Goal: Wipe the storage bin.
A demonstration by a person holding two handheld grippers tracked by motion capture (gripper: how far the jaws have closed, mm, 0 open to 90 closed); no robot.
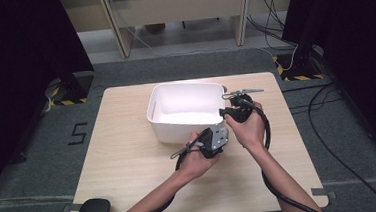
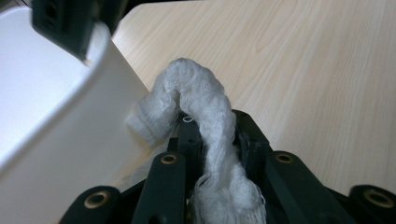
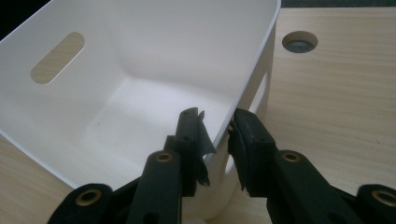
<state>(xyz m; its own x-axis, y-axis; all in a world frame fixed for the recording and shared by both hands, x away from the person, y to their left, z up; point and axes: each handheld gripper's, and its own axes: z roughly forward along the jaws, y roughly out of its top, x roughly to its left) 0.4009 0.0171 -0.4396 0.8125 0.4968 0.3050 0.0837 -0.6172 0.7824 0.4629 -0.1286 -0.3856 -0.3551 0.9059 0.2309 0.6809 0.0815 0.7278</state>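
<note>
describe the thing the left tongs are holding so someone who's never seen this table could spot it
Start at the wooden table and find the white bin at its middle. Just outside the bin's near wall, the left tongs are shut on a white knitted cloth, a soft, fuzzy, rope-like bundle arching toward the bin. It is the only soft thing among hard plastic and wood.

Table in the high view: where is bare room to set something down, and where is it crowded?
Free: the table left of the white bin, and the near strip in front of it. Crowded: the bin's near-right corner, where the left gripper holds a white cloth and the right gripper clamps the rim.
</note>
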